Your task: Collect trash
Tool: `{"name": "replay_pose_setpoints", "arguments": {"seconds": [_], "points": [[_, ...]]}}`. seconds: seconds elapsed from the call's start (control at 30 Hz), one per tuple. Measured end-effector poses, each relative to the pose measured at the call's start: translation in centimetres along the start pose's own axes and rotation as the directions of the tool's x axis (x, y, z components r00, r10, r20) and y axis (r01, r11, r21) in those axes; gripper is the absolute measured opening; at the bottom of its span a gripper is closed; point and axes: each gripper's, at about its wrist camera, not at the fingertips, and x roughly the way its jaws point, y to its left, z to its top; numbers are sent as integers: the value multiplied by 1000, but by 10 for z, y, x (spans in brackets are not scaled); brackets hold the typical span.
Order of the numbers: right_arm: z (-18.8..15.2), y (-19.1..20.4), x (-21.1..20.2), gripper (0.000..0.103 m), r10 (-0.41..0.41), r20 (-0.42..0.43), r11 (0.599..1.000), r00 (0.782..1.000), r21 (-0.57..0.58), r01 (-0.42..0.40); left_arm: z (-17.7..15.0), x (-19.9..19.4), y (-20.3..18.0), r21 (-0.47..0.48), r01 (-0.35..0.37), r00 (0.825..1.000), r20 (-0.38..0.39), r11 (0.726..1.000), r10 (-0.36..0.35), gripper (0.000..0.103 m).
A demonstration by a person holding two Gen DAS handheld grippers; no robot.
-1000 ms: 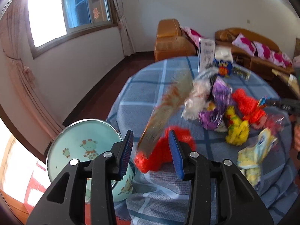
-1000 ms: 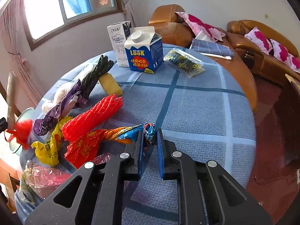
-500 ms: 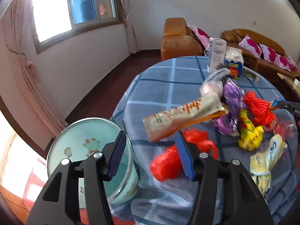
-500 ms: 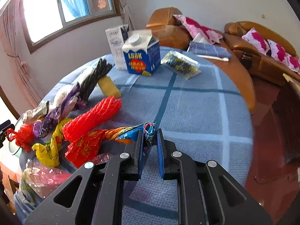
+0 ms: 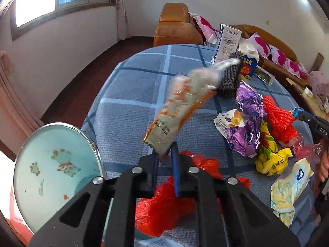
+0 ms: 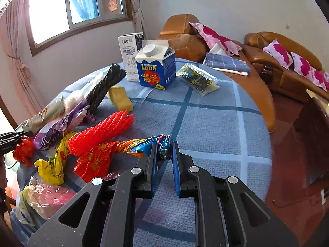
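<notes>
A: Progress check. The basin [image 5: 55, 170] at the near left, below the desk [image 5: 131, 94] edge, shows a bare painted bottom as far as the left wrist view reaches, so I judge nothing is collected in it yet.

B: Agreed. Most of the trash lies on the desk: purple wrapper [image 5: 246, 123], red net [image 5: 279, 119], yellow bag [image 5: 271, 160], pale packet [image 5: 290, 189], red plastic bag [image 5: 170, 203] under the left tool. Far side: blue carton [image 6: 156, 70], white carton [image 6: 129, 55], yellow block [image 6: 120, 98], dark snack packet [image 6: 197, 79].

A: Left tongs [image 5: 165, 156]?

B: Their jaws have just been closing, and now stand narrow on the near end of the long snack wrapper [image 5: 178, 111]. The wrapper sticks up and away over the desk; its far end is blurred, so the print is hard to read.

A: Right tongs [image 6: 164, 152]?

B: Narrow too, pinching the twisted blue end of the orange-and-blue wrapper [image 6: 127, 146], whose rest trails left across the cloth.

A: Pose?

B: Both tools tilt downward toward the desk. The left one sits near the desk's near-left edge, just beside the basin; the right one is further right, over open cloth.

A: Remaining, in my judgement: carry both held wrappers to the basin, then clear the rest.
</notes>
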Motion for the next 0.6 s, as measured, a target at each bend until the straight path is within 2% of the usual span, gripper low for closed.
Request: {"name": "replay_pose_setpoints", "arguments": {"seconds": [0.2, 0.33, 0.43, 0.6], "points": [[9, 7, -14, 14, 15, 42, 1000, 999, -8, -15, 4, -31, -8, 45, -16, 998, 64, 999, 13, 3], [18, 14, -31, 14, 33, 78, 999, 996, -11, -32, 4, -58, -25, 100, -3, 995, 104, 995, -7, 3], [27, 20, -44, 14, 41, 111, 999, 993, -19, -39, 2, -79, -31, 134, -24, 989, 146, 991, 4, 3], [42, 35, -52, 14, 53, 143, 998, 988, -46, -47, -1, -102, -26, 130, -57, 982, 185, 990, 32, 3]]}}
